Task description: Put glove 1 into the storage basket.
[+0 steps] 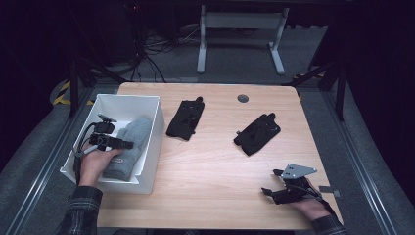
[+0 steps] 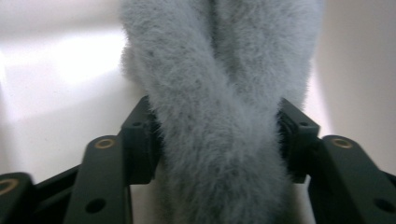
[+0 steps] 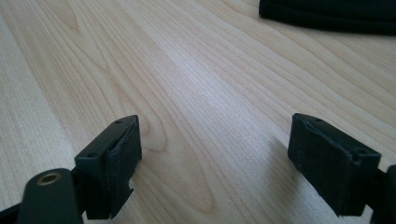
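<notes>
A fluffy grey knitted glove (image 1: 128, 147) lies inside the white rectangular plastic bin (image 1: 154, 142) that stands on the light wooden counter (image 1: 210, 166), at that counter's left edge. The glove stretches along the bin's floor, closer to the bin's right wall than to its left. The left gripper (image 1: 117, 143) reaches into the bin from the near-left, held in the person's left hand (image 1: 93, 164), whose plaid sleeve (image 1: 80, 210) crosses the bin's near wall. In the left gripper view its jaws sit on either side of the furry grey fabric (image 2: 219, 116), the pads touching the pile on both flanks, so the jaws are pinching the glove with the white bin floor showing behind.

The right gripper (image 1: 274, 192) rests low over the counter well to the right of the bin, near the counter's front edge, with its grey three-cornered plate (image 1: 297, 171) on top. In the right gripper view its jaws are spread wide over bare wood grain (image 3: 196, 93), with nothing between them.

Two black fabric gloves lie on the counter to the right of the bin: one black glove (image 1: 185, 119) just beside the bin's far right corner, the other black glove (image 1: 257, 133) farther right, its dark edge (image 3: 327, 14) visible beyond the right gripper's jaws. A round grey cable grommet (image 1: 242, 98) sits in the counter beyond the bin's far end, to the right.
</notes>
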The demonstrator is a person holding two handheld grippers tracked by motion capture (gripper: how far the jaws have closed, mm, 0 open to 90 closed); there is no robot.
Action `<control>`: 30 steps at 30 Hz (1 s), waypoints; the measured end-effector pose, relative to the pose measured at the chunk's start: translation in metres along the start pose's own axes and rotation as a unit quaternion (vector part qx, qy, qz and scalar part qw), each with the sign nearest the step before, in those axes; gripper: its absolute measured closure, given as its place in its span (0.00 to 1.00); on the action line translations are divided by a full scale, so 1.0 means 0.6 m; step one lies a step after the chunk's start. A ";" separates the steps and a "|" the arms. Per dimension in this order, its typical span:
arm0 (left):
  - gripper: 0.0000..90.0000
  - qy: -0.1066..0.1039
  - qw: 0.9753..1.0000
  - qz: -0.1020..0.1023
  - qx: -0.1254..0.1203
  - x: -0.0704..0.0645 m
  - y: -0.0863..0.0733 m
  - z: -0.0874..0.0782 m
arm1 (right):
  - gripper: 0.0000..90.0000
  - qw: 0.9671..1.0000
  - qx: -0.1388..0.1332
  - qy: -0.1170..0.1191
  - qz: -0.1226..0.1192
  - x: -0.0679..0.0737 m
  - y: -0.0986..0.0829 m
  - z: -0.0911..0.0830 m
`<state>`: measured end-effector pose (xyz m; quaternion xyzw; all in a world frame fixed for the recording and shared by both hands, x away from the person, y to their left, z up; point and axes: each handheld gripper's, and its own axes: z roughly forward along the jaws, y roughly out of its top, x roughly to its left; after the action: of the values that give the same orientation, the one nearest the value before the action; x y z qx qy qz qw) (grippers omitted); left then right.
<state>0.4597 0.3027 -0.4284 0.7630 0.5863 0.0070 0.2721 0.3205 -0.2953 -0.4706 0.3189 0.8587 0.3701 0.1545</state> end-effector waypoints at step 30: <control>0.22 -0.015 0.986 0.100 -0.131 -0.126 0.038 -0.121 | 0.20 1.000 0.000 0.000 0.000 0.000 0.000 0.000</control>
<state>0.4321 0.2606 -0.3334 0.7755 0.4970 0.1000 0.3763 0.3205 -0.2952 -0.4706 0.3191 0.8588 0.3698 0.1547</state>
